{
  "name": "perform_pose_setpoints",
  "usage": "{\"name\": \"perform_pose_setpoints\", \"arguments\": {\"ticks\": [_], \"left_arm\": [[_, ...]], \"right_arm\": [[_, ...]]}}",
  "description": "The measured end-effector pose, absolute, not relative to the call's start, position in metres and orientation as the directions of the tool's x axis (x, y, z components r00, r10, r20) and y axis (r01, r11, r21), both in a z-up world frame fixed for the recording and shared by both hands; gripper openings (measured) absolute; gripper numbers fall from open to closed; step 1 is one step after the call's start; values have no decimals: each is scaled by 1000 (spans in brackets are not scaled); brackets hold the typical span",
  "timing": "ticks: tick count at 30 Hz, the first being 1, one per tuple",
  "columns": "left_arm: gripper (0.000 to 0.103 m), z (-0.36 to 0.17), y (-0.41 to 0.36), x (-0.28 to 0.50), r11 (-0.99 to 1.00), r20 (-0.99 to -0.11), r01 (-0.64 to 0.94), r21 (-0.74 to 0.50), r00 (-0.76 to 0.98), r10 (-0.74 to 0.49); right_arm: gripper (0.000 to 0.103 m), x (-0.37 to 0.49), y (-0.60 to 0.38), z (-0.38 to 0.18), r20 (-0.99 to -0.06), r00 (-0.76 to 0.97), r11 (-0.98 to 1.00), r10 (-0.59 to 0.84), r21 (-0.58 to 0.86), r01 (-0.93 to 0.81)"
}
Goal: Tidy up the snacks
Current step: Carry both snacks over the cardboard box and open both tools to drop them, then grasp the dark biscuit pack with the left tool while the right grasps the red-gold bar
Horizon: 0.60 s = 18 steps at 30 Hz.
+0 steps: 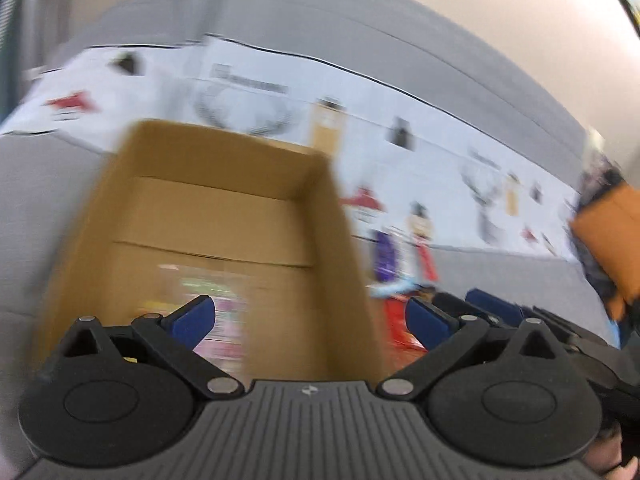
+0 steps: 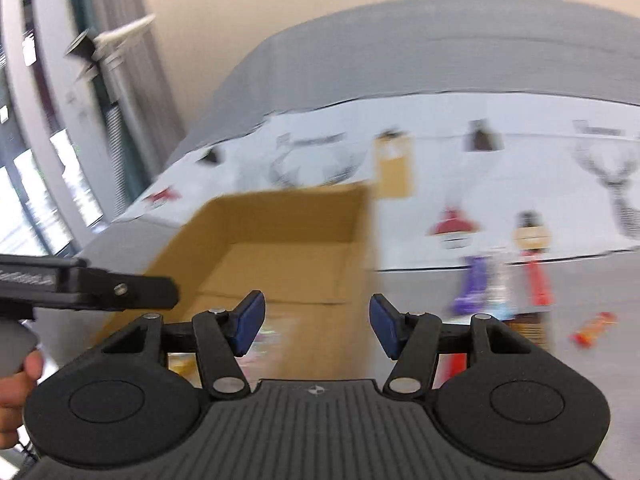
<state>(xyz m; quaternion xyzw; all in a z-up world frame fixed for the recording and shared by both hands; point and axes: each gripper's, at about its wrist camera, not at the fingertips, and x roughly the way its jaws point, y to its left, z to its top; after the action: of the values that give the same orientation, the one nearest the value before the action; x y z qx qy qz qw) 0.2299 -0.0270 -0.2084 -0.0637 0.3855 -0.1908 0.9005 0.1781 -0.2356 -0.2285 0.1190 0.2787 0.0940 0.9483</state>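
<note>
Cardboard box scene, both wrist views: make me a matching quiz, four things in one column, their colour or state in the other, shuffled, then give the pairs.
Things:
1. cardboard box
2. left claw
3. finger pads
4. wrapped candy

Colour or state:
A. blue
B. red and orange, lying on the grey surface right of the box
C. brown, open at the top
D. open, holding nothing

Pairs: 1-C, 2-D, 3-A, 4-B
</note>
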Motion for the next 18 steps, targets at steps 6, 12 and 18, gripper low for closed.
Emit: {"name": "perform_pose_setpoints", "arguments": {"ticks": [6, 12, 18], "left_arm": [[102, -230, -138, 226, 871, -703, 425, -247, 540, -463], [91, -282, -236, 261, 828, -781, 513, -226, 413, -469], [65, -346, -296, 316, 827, -846, 498, -262, 293, -444]], "right_arm": [[81, 143, -338, -252, -509, 856, 957, 91, 282, 66], [81, 132, -423, -303, -553, 833, 936, -17, 284, 208], [79, 172, -478, -342, -630, 776, 895, 35, 366, 256]]}}
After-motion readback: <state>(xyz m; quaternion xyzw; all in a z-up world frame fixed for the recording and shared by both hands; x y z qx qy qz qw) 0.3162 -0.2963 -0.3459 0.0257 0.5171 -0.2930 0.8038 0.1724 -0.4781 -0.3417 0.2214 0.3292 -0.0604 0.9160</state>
